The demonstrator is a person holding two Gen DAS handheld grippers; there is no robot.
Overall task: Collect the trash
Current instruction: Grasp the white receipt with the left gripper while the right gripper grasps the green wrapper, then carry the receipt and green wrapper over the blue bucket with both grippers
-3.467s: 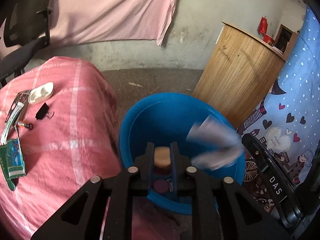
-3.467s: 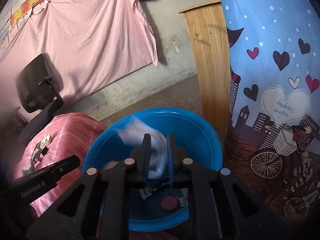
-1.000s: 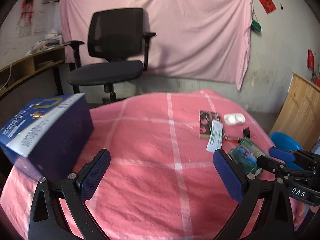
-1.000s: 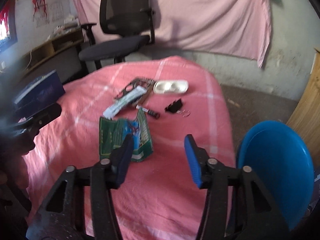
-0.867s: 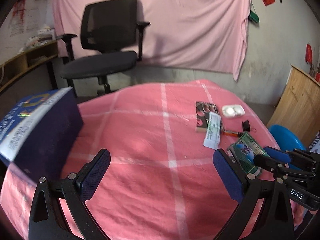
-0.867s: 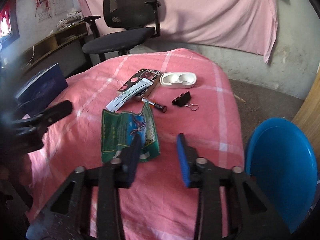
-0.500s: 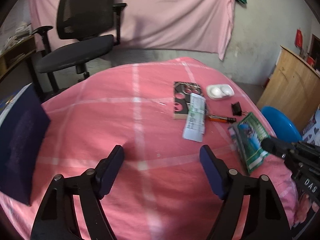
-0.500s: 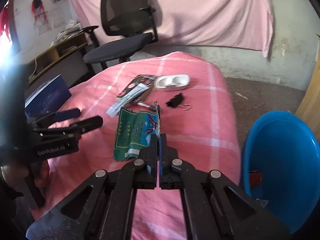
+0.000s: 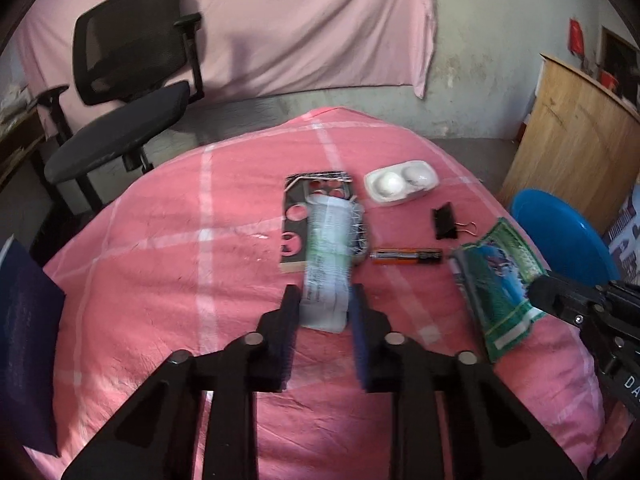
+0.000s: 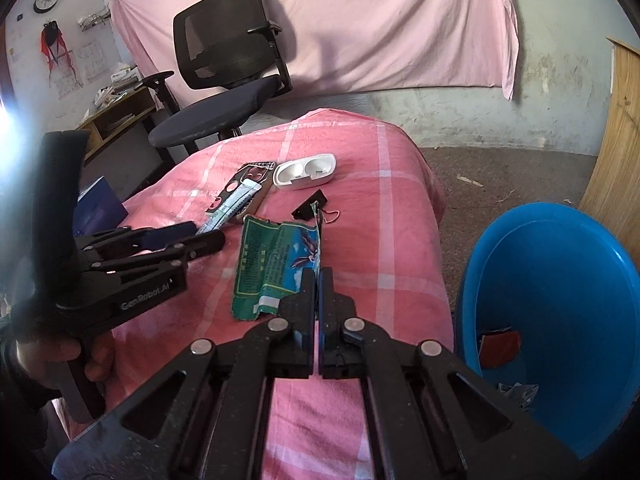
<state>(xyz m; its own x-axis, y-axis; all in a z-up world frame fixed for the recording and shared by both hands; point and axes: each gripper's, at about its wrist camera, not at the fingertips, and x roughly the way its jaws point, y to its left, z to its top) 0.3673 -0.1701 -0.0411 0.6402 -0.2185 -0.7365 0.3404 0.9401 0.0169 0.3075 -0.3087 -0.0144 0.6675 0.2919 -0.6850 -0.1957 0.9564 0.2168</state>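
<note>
My left gripper (image 9: 323, 307) is closing around the near end of a white and green tube wrapper (image 9: 330, 264) that lies on the pink bed (image 9: 168, 280); its blue pads flank the wrapper with small gaps. My right gripper (image 10: 318, 280) is shut on the edge of a green and blue snack packet (image 10: 276, 264), which also shows in the left wrist view (image 9: 496, 280). A blue basin (image 10: 556, 300) with scraps of trash inside stands on the floor to the right of the bed.
On the bed lie a black card with holes (image 9: 308, 216), a white earbud case (image 9: 400, 184), a black binder clip (image 9: 444, 222) and an orange and black marker (image 9: 406, 257). A dark blue box (image 9: 24, 344) sits at the left edge. An office chair (image 9: 128, 96) and a wooden cabinet (image 9: 576, 128) stand behind.
My left gripper has moved forward to the tube wrapper and its jaws have narrowed around it. My right gripper has closed on the green packet's edge.
</note>
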